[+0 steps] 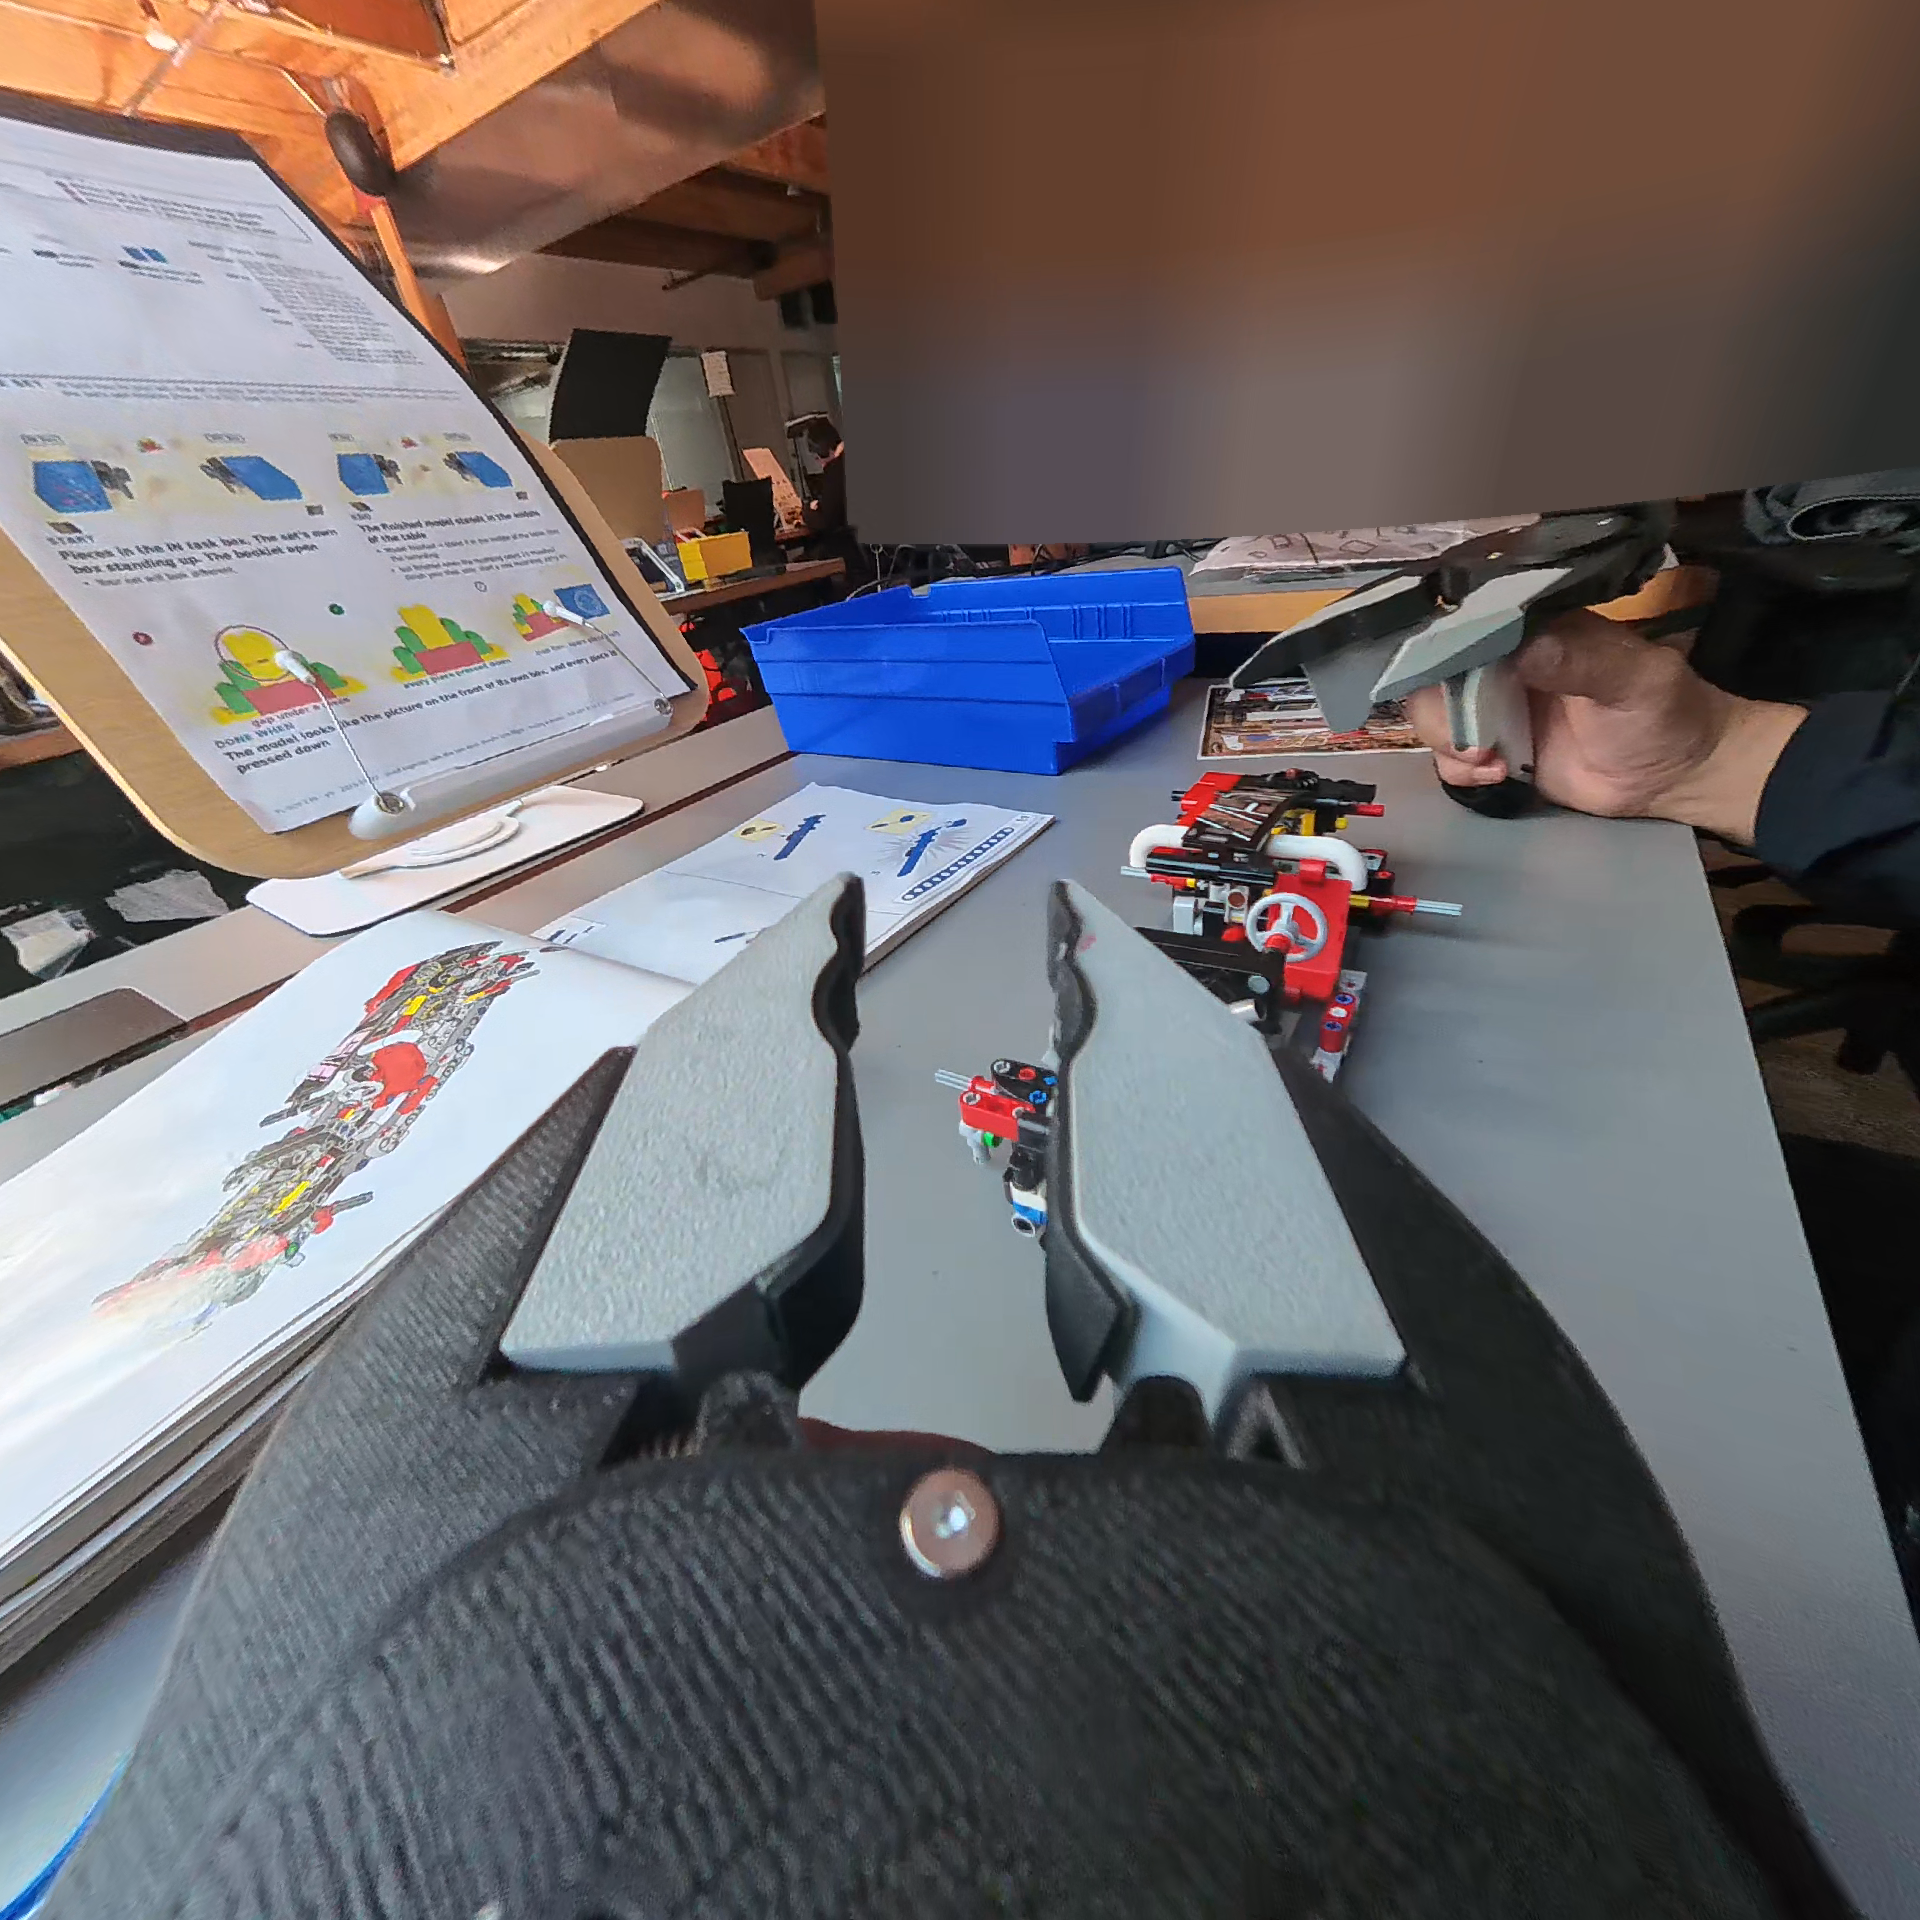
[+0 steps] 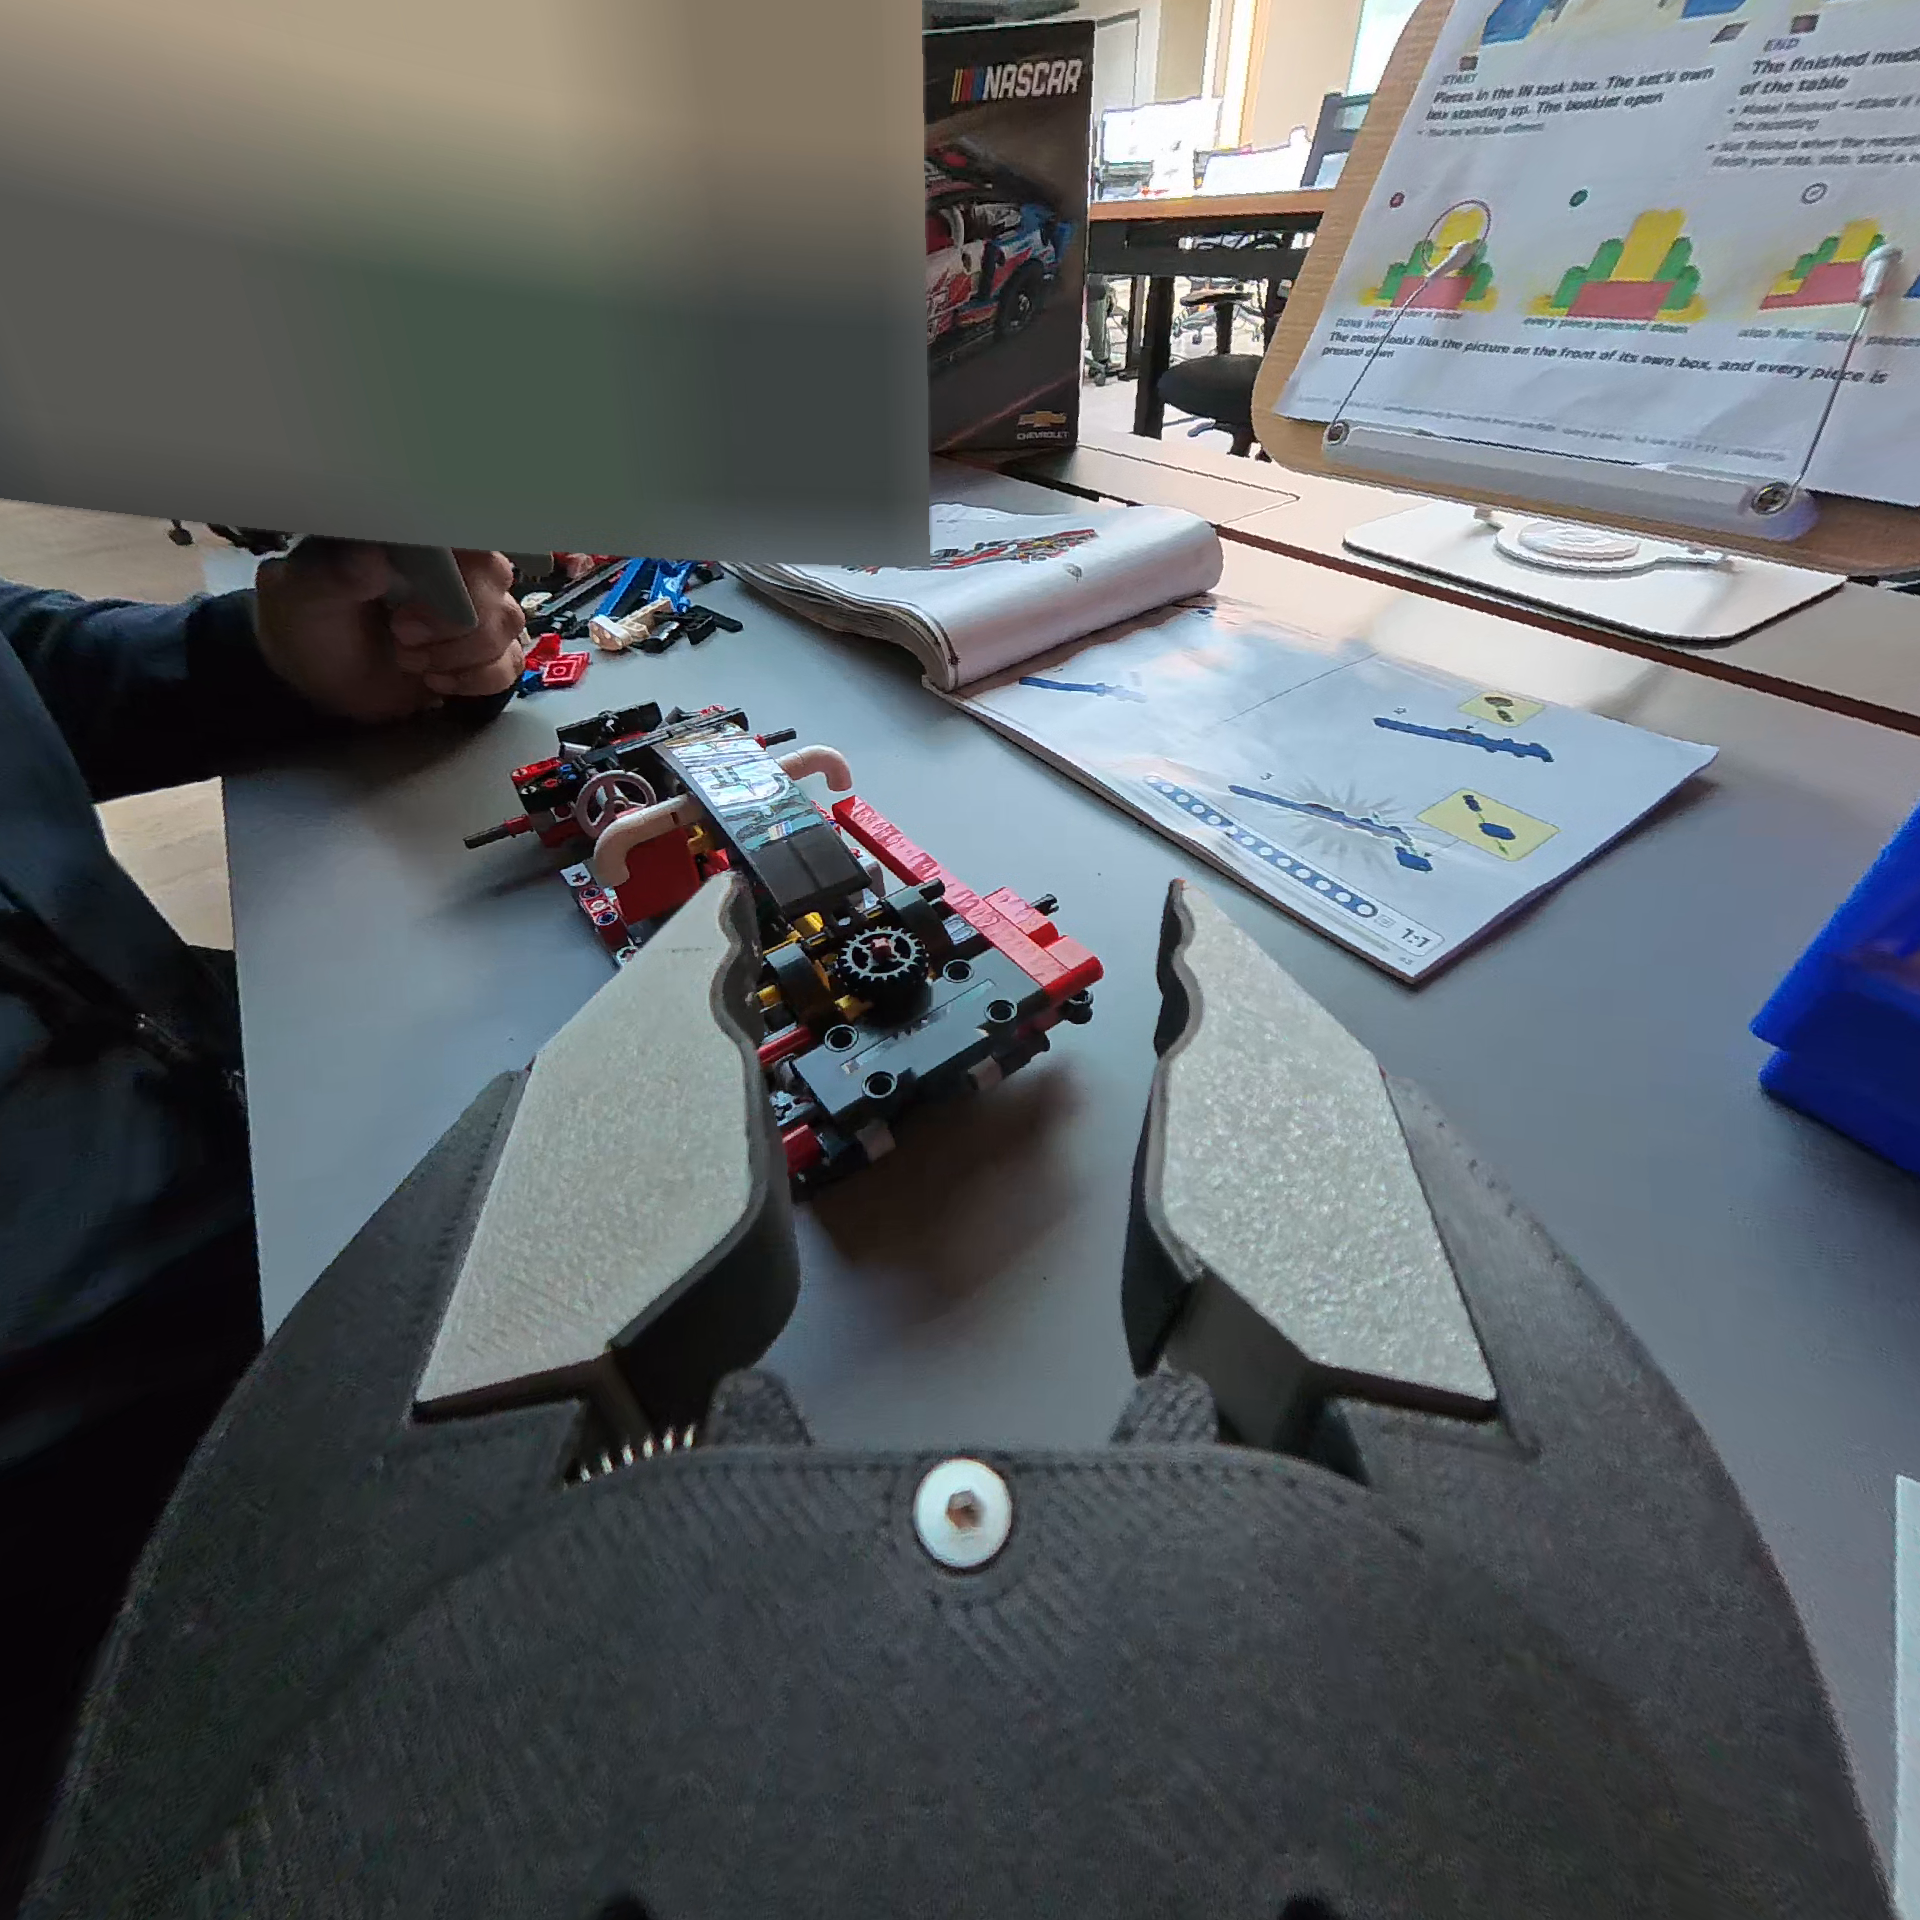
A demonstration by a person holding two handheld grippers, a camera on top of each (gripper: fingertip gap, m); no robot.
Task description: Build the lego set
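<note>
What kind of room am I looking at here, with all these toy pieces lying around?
Probably a shared workshop or office: a grey work table holds a half-built brick car chassis and an open instruction booklet, while more desks and office chairs stand behind under wooden ceiling beams.

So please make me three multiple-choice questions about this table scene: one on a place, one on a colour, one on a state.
1. Where does the small red-and-black brick piece lie?
A. in the storage bin
B. on the grey table, beside the left gripper
C. on the open booklet

2. What colour is the storage bin?
A. blue
B. green
C. yellow

3. How do the fingers of the right gripper stand?
A. shut on a gear
B. shut on the booklet
C. apart, holding nothing

Answers:
1 B, it rests on bare tabletop.
2 A, its walls are blue.
3 C, the model car chassis lies on the table beyond the fingers, ungripped.
</note>
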